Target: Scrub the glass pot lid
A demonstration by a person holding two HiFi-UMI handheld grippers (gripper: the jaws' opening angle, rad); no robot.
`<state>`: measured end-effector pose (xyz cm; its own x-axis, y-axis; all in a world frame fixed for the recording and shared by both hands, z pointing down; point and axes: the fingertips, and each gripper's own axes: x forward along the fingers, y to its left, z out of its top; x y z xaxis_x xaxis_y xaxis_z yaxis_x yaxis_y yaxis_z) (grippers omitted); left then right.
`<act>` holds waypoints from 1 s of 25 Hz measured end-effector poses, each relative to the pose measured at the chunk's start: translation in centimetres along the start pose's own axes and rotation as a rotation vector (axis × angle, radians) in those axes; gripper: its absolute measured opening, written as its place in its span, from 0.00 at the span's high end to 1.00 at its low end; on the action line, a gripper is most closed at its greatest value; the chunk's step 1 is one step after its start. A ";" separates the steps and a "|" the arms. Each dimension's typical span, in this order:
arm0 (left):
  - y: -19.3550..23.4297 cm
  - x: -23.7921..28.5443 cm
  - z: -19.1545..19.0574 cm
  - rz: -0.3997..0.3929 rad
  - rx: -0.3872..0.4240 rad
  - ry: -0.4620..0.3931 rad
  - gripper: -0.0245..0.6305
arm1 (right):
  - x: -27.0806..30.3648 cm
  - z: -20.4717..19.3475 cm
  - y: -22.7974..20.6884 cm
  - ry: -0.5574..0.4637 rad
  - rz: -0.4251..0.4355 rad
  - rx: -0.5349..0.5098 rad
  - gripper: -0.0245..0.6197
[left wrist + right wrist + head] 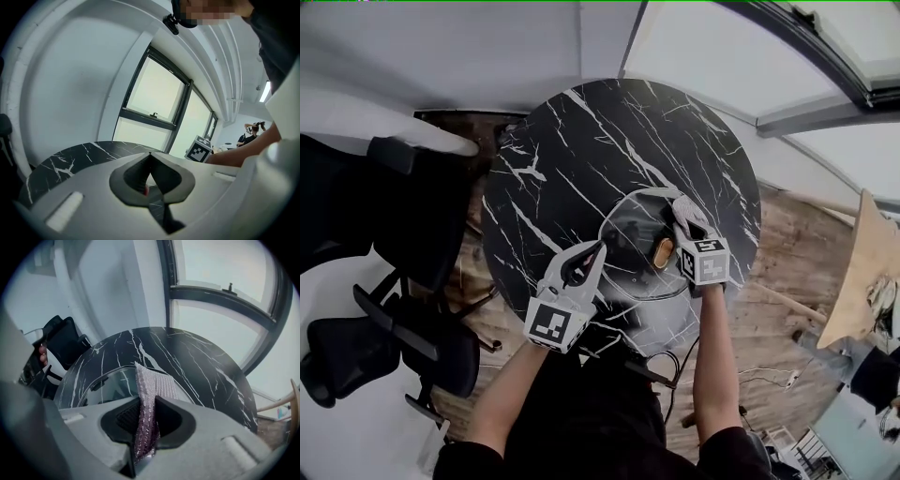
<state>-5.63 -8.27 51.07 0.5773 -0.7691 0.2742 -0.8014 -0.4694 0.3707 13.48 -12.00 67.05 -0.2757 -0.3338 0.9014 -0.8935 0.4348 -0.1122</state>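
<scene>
Between the jaws of the right tool (149, 404) a silvery mesh scrub pad (151, 380) is clamped, standing on edge; its free end sticks out past the jaw tips. Just beyond and left of the pad lies the glass pot lid (105, 386), flat on the black marble tabletop (187, 357).

Head view: right tool (675, 217) sits over the lid's far right part, marker cube toward the person. Glass pot lid (633, 234) rests on the near half of the round tabletop (562, 141). A small tan oval piece (661, 251) shows near the lid's middle; what it is cannot be told.

Left tool (598, 248) points at the lid's near left rim. In its own view the left tool (150, 157) has jaw tips meeting; nothing can be made out between them.

Left of the lid, off the tabletop, stand black office chairs (384, 187). Right of it, wooden floor (787, 244).
</scene>
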 end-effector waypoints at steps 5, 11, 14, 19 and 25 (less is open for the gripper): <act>1.2 -0.6 -0.5 0.017 -0.012 0.016 0.96 | 1.0 1.5 0.9 0.023 0.035 -0.054 0.85; 2.0 -1.2 -0.9 0.030 -0.021 0.018 0.96 | 2.1 2.7 2.3 0.055 0.068 -0.164 0.85; 2.4 -1.4 -1.1 0.036 -0.032 0.019 0.96 | 2.6 3.3 3.1 0.073 0.098 -0.207 0.85; 2.7 -1.6 -1.3 0.043 -0.048 0.024 0.96 | 3.3 3.9 4.8 0.090 0.136 -0.330 0.85; 3.3 -1.9 -1.4 0.044 -0.042 0.016 0.96 | 3.7 4.5 7.7 0.135 0.217 -0.515 0.85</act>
<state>-9.14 -7.77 52.98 0.5441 -0.7814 0.3056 -0.8193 -0.4161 0.3945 4.04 -13.64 67.67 -0.3557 -0.0960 0.9296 -0.5237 0.8443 -0.1132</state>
